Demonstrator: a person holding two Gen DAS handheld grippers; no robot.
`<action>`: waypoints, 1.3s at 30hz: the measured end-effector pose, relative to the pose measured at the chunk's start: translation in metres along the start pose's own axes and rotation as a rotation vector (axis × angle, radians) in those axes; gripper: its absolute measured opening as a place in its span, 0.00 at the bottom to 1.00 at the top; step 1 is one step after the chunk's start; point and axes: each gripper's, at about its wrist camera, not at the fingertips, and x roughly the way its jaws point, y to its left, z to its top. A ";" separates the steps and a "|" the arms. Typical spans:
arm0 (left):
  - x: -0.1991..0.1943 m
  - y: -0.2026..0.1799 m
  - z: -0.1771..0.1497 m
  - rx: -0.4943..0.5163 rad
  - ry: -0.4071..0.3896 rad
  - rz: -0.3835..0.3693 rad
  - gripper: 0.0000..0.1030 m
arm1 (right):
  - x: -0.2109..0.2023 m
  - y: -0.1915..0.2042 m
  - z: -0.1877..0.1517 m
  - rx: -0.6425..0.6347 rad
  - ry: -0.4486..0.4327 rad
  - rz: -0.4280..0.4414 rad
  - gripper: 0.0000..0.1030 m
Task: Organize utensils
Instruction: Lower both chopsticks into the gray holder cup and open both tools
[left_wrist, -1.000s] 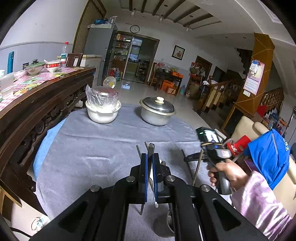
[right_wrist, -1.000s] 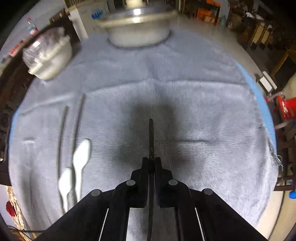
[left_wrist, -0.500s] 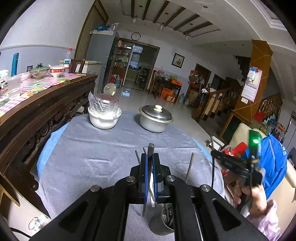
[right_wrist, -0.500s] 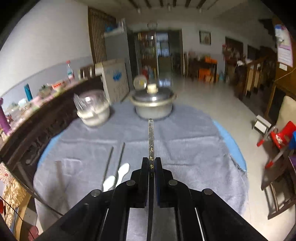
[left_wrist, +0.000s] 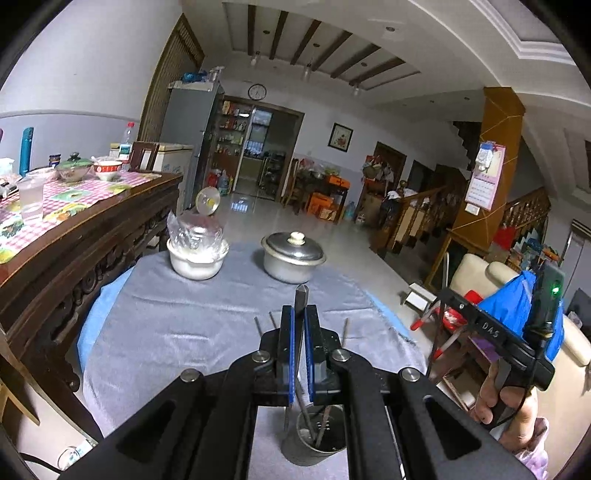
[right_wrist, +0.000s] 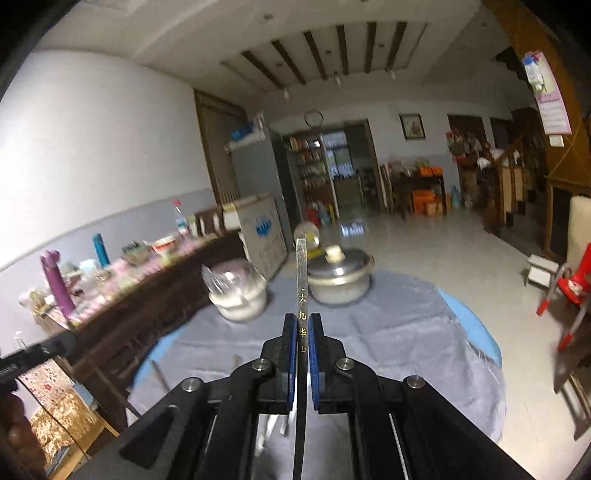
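My left gripper (left_wrist: 300, 314) is shut on a dark chopstick (left_wrist: 301, 295) that sticks out forward past the pads. Right under it stands a metal utensil cup (left_wrist: 295, 456) with a few chopsticks inside. Three loose chopsticks (left_wrist: 345, 328) lie on the grey cloth (left_wrist: 184, 325) just beyond. My right gripper (right_wrist: 302, 321) is shut on a dark chopstick with gold characters (right_wrist: 302, 280), held high and nearly level over the table's near side. In the left wrist view a hand (left_wrist: 506, 402) holds that gripper off the table's right edge. White spoons (right_wrist: 269, 424) show blurred under the right gripper.
A lidded metal pot (left_wrist: 291, 258) and a white bowl with a plastic-wrapped lid (left_wrist: 197, 258) stand at the table's far side. A carved wooden sideboard (left_wrist: 92, 240) with dishes runs along the left. A red chair (right_wrist: 569, 284) stands to the right.
My right gripper rose and tipped up from facing the cloth to nearly level, still gripping its chopstick. The left gripper lifted a little with its chopstick, showing more of the cup beneath.
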 end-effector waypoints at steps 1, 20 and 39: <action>-0.003 -0.002 0.001 0.001 -0.008 -0.004 0.05 | -0.005 0.004 0.004 0.003 -0.018 0.019 0.06; 0.012 -0.011 -0.001 -0.018 -0.001 -0.043 0.05 | 0.041 0.052 -0.052 0.001 -0.111 0.025 0.07; 0.134 0.140 -0.063 -0.391 0.455 0.222 0.11 | 0.037 0.056 -0.100 -0.061 -0.024 0.080 0.07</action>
